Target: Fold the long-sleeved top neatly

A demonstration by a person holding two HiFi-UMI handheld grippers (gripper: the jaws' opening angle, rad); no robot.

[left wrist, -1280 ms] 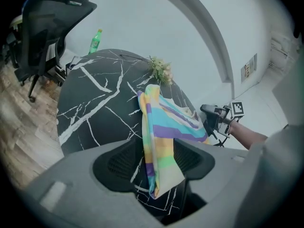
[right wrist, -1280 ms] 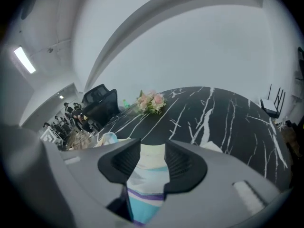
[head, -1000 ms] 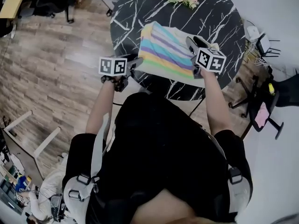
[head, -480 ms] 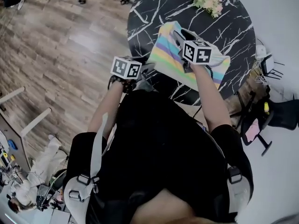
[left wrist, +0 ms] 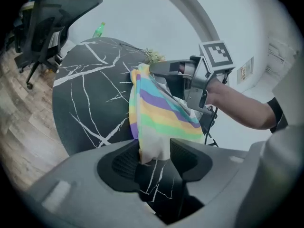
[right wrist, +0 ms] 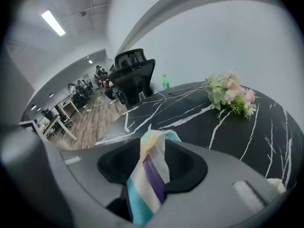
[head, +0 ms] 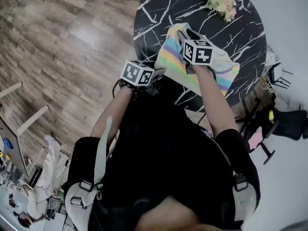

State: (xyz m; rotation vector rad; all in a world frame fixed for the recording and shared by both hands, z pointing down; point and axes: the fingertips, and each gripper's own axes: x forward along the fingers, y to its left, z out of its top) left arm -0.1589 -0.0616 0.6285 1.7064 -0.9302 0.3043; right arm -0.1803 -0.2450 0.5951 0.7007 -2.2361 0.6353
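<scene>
I judge this to be the grasp before a fold: both tools are taking hold of the striped top point(head: 169, 57), which lies on the near part of the round black table point(head: 154, 8), well apart from the flowers point(head: 221, 1) at the far rim. My right gripper point(right wrist: 153, 163) is clenched on a bunched ridge of the cloth, with purple, teal and white stripes standing up between its jaws. My left gripper point(left wrist: 154, 156) has just been closing its jaws, and a pale corner of the hem sits between them, filling the gap and touching both pads as far as I can see, so I take it as gripped. From the left gripper view the fabric runs from that corner away toward the right gripper, which holds it further along the same side. The next move, I think, calls for raising both holds together and carrying that side across the garment, with even tension so the edge lands straight. If the thin corner slips, the fold would skew.
</scene>
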